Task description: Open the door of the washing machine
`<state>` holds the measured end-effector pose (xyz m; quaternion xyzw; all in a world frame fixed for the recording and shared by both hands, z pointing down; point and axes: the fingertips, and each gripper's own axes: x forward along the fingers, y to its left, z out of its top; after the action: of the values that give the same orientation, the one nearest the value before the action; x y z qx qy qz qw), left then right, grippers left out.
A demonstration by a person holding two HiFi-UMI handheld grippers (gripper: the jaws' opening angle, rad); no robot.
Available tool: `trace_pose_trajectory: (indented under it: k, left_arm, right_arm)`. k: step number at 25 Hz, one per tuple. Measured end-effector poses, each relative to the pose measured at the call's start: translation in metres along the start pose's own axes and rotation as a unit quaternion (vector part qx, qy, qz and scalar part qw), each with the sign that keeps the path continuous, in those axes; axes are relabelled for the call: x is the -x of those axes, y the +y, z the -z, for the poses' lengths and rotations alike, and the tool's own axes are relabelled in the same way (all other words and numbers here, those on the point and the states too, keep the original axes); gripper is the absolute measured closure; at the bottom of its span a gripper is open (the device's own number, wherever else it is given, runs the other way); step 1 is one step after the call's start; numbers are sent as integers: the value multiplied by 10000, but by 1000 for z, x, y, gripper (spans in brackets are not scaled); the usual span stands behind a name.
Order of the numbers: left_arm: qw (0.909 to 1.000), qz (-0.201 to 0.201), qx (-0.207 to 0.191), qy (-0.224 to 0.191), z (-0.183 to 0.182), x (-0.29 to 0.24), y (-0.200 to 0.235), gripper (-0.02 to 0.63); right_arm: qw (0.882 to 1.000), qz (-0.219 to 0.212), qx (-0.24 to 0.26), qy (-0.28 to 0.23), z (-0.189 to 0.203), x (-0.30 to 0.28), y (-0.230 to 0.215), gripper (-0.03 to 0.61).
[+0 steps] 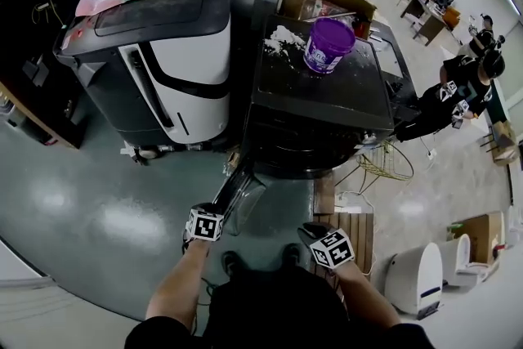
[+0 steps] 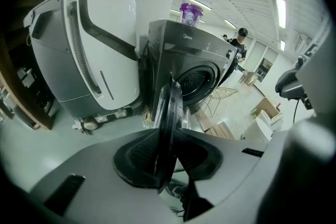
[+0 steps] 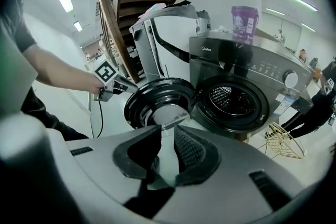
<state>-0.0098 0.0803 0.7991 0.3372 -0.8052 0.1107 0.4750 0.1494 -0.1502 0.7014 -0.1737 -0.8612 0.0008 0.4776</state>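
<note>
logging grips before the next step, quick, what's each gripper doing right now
left gripper: closed on the edge of the washing machine door
right gripper: jaws slightly apart, holding nothing

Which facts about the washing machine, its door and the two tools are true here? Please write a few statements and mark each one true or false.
1. The washing machine door stands open. True.
2. The left tool grips the edge of that door. True.
3. The right tool also holds the door. False: nothing is between its jaws.
4. The purple tub stands on the floor. False: it stands on top of the washing machine.
5. The drum shows through the opening. True.
</note>
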Motion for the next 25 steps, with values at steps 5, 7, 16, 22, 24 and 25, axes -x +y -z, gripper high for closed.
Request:
trace_pose_trajectory:
  k: [5, 7, 16, 22, 24, 25]
  left_arm:
    - [9984, 89, 381, -402, -22, 28, -26, 523]
    - [9977, 92, 451, -500, -29, 35, -38, 525]
    - [9940, 6, 679, -858, -68, 50, -108, 526]
    - [9897, -202, 654, -1260, -109, 67, -148, 526]
    - [9869, -290, 669, -1441, -124, 77, -156, 526]
    - [9856, -336, 666, -1516, -130, 81, -159, 526]
  right_arm:
    - [9992, -130, -198, -308, -16, 1, -29, 494]
    - [9985, -228, -217, -448, -23, 4, -36, 495]
    - [9973, -243, 451, -535, -15, 34, -89, 497]
    - [9946, -271, 416, -916, -22, 67, -131, 511]
    - [9933, -264, 378, -1063, -27, 79, -144, 521]
    - [9922, -272, 355, -1160, -30, 86, -149, 527]
